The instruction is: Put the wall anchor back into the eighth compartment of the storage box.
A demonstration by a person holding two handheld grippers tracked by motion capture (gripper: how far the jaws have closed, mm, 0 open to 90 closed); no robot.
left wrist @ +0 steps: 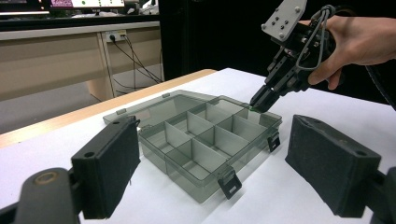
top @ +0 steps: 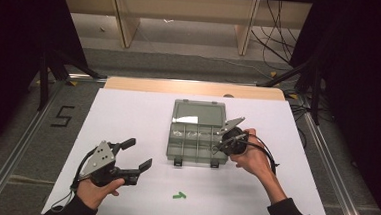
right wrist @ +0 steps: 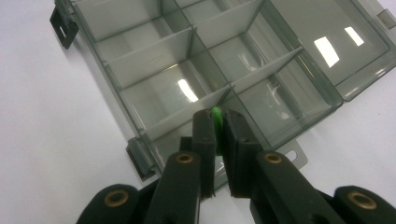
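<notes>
Hovering over the open divided box (right wrist: 154, 60), seemingly bare inside, right gripper (right wrist: 218, 122) jaws pinch a green piece (right wrist: 216, 122); left gripper (top: 138, 158) jaws gape.

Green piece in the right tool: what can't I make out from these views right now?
- Green piece: right gripper view, the right tool covers all but its top edge; shape unclear.
- Same piece, high view: hidden behind the hand.
- Second green piece: high view, too small to tell its form.
- Compartment box: left gripper view, whether the tool tip touches the rim is unclear.
</notes>
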